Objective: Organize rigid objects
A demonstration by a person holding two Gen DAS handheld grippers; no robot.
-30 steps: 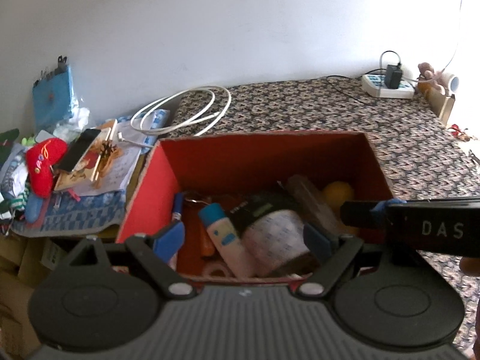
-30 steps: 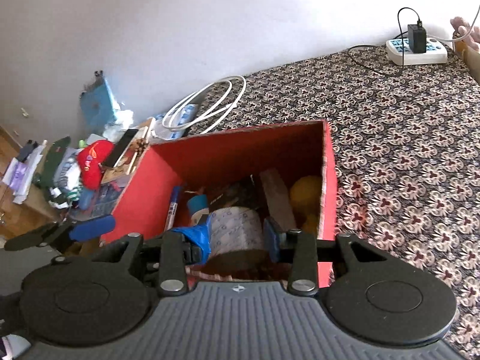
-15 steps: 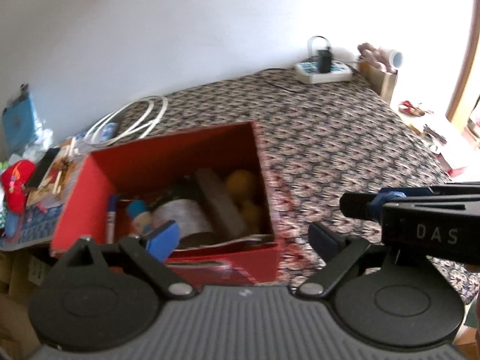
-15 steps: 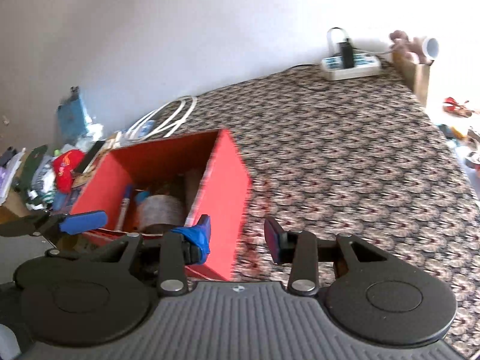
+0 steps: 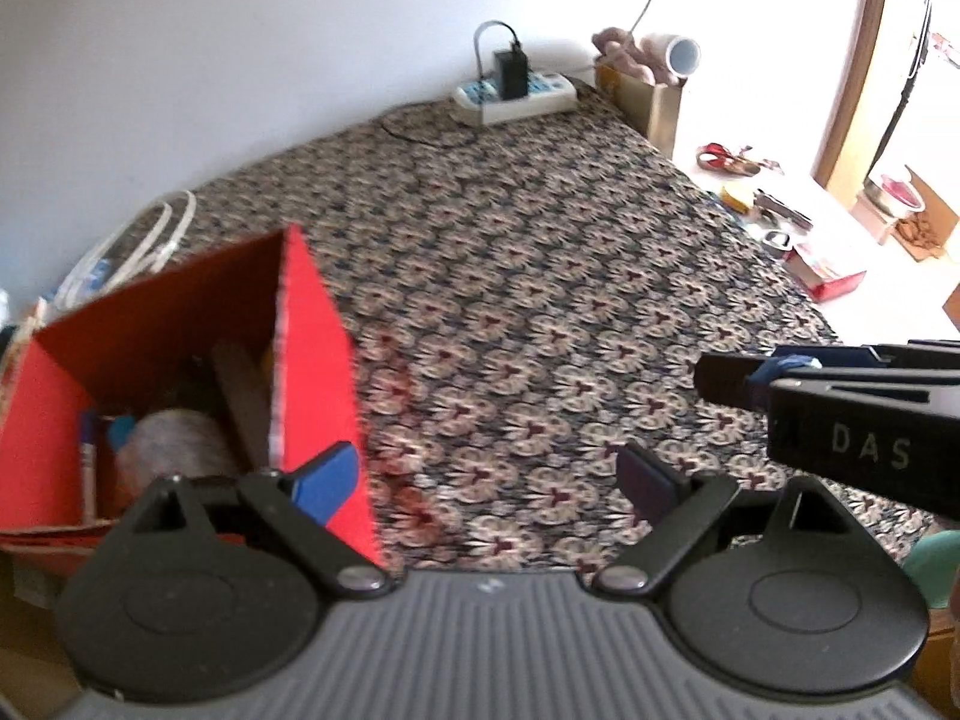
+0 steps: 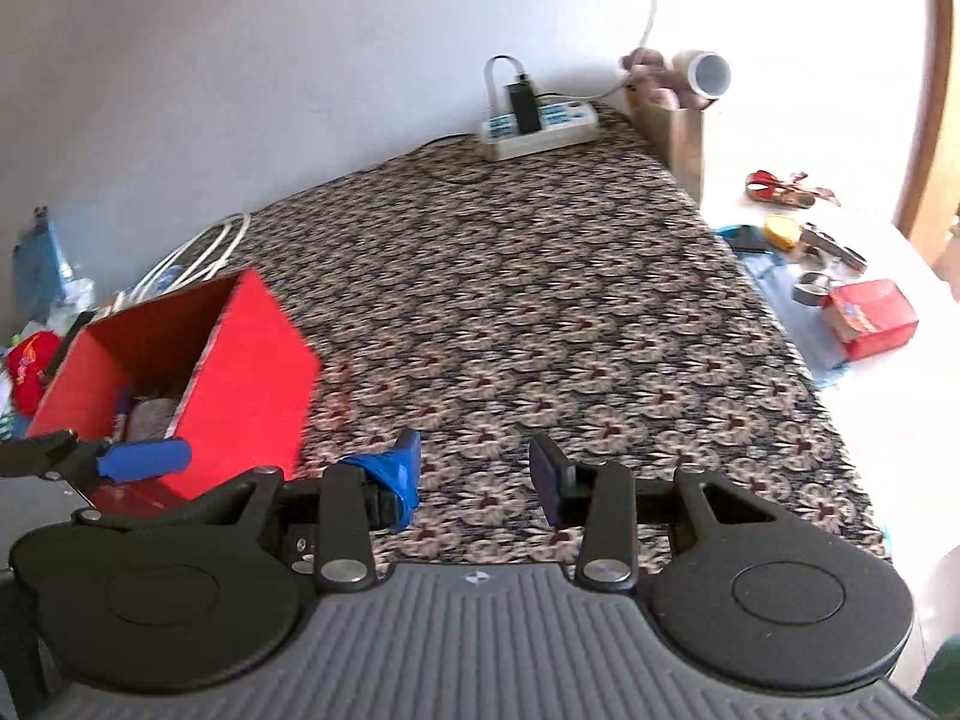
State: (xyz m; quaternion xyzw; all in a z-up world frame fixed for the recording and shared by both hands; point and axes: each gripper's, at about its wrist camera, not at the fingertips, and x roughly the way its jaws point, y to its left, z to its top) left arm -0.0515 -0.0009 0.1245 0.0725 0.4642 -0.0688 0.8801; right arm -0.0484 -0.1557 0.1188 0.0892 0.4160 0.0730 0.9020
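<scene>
We are holding the left gripper [image 5: 489, 480] wide open and the right gripper [image 6: 474, 471] open too, both gripping nothing. The red box [image 6: 246, 372] is sitting at the left of both frames, holding what looks like a tape roll [image 5: 174, 444].

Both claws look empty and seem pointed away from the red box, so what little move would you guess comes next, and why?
Probably a swing toward the clutter on the white surface, likely for the small red box. The right gripper and left gripper are both open and empty over the patterned cloth, while the big red box already holds several items. That is only a guess.
</scene>
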